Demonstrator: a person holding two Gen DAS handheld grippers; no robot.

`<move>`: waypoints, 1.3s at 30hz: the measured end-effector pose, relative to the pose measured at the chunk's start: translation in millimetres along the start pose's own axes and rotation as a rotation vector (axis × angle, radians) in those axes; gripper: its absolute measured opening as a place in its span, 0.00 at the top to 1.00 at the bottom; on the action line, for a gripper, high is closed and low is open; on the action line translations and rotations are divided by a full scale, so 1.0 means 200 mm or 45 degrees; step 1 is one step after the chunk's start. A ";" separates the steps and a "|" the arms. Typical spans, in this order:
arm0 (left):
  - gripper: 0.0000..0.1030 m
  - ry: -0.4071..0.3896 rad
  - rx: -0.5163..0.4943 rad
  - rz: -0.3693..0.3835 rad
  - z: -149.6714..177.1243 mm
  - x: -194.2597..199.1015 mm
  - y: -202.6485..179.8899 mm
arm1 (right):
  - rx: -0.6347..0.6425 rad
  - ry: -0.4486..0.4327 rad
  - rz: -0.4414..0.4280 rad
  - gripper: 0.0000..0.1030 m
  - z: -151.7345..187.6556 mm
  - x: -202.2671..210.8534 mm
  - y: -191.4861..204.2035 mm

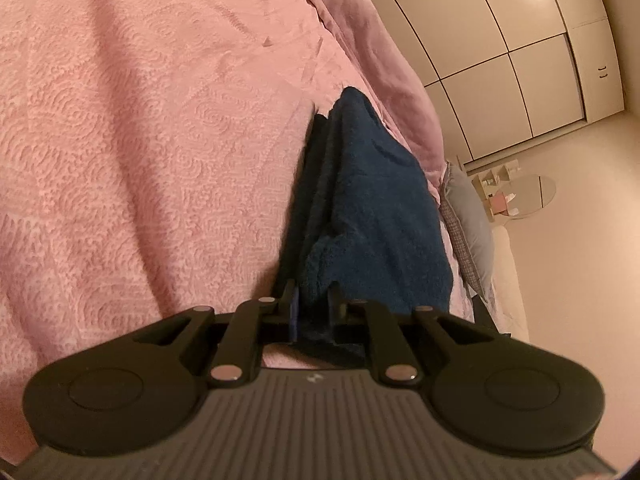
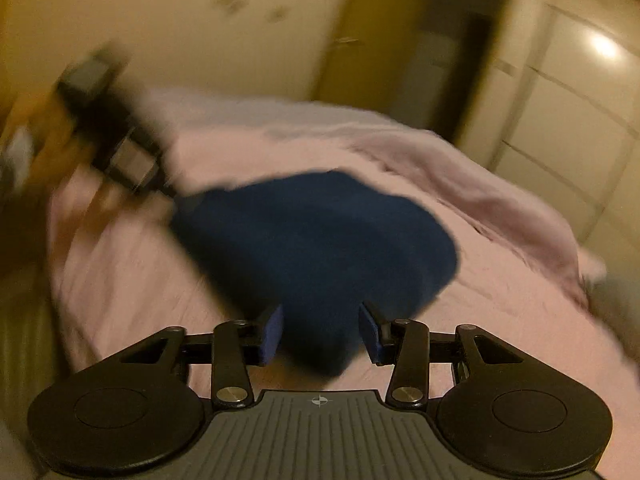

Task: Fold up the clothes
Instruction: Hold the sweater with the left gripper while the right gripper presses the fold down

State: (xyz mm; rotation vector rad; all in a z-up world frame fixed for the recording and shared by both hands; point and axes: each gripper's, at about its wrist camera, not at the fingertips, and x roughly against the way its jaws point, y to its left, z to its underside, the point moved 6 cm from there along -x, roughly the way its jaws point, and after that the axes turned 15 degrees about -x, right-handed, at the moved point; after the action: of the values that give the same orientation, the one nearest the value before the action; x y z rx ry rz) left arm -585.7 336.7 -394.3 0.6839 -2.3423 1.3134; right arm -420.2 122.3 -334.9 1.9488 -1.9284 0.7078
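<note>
A dark blue fleece garment (image 1: 372, 208) lies folded on the pink bedspread (image 1: 140, 120). My left gripper (image 1: 312, 304) is shut on the garment's near edge, cloth bunched between its fingers. In the blurred right wrist view the same garment (image 2: 320, 240) lies on the bed, and my right gripper (image 2: 320, 330) is open, its blue pads either side of the garment's near corner without pinching it. The left gripper (image 2: 120, 152) shows as a dark blur at the garment's far left corner.
A rumpled mauve blanket (image 1: 376, 60) lies along the bed's far side, with a grey pillow (image 1: 468, 216) beyond. White wardrobe doors (image 1: 500, 52) stand behind. A doorway (image 2: 440, 48) shows in the right wrist view.
</note>
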 end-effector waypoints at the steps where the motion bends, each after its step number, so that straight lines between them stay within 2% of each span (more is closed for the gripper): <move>1: 0.90 -0.002 -0.003 -0.003 0.01 0.00 0.00 | 0.063 0.001 0.069 0.58 0.03 -0.02 0.03; 4: 0.90 -0.015 -0.049 -0.003 0.02 0.03 -0.04 | 0.214 -0.006 0.220 0.58 0.07 -0.10 0.08; 5: 0.90 -0.021 -0.079 -0.001 0.02 0.04 -0.06 | 0.207 -0.022 0.231 0.76 0.06 -0.11 0.08; 6: 0.90 -0.028 -0.110 0.002 0.02 0.05 -0.08 | 0.195 -0.038 0.240 0.89 0.05 -0.12 0.07; 7: 0.91 -0.034 -0.140 0.005 0.02 0.06 -0.10 | 0.184 -0.055 0.249 0.88 0.04 -0.12 0.07; 9: 0.91 -0.046 -0.201 0.010 0.03 0.09 -0.15 | 0.041 -0.096 0.287 0.89 0.02 -0.09 -0.01; 10: 0.91 -0.045 -0.240 0.011 0.03 0.09 -0.18 | -0.031 -0.068 0.292 0.89 0.04 -0.08 -0.05; 12: 0.91 -0.014 -0.302 -0.021 0.05 0.07 -0.20 | -0.083 -0.010 0.283 0.89 0.08 -0.11 -0.07; 14: 0.91 0.003 -0.297 -0.072 0.07 0.02 -0.16 | -0.072 0.010 0.281 0.89 0.11 -0.13 -0.06; 16: 0.91 -0.029 -0.277 -0.078 0.07 0.02 -0.12 | -0.103 -0.015 0.273 0.89 0.09 -0.12 -0.05; 19: 0.90 -0.053 -0.291 -0.132 0.06 0.01 -0.09 | -0.103 0.034 0.255 0.89 0.11 -0.17 -0.05; 23: 0.91 -0.128 -0.369 -0.141 0.05 0.08 -0.17 | -0.127 0.007 0.244 0.89 0.05 -0.15 -0.02; 28: 0.88 -0.067 -0.274 -0.145 0.13 0.03 -0.09 | -0.117 0.100 0.252 0.88 0.11 -0.22 0.00; 32: 0.80 -0.025 -0.312 -0.125 0.09 0.08 -0.14 | -0.104 0.125 0.224 0.71 0.08 -0.18 0.01; 35: 0.76 -0.037 -0.355 -0.087 0.02 0.16 -0.20 | -0.164 0.111 0.117 0.59 0.02 -0.09 -0.01; 37: 0.68 -0.054 -0.365 -0.064 -0.04 0.20 -0.24 | -0.277 0.078 0.004 0.59 -0.03 -0.01 -0.05; 39: 0.68 -0.068 -0.358 -0.038 -0.10 0.19 -0.26 | -0.424 0.037 -0.083 0.59 -0.10 0.05 -0.12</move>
State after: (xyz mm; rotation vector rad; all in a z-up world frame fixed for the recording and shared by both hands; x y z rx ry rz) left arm -584.8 320.8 -328.5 0.6677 -2.4830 0.9372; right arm -398.3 125.9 -311.0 1.7750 -1.8203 0.3657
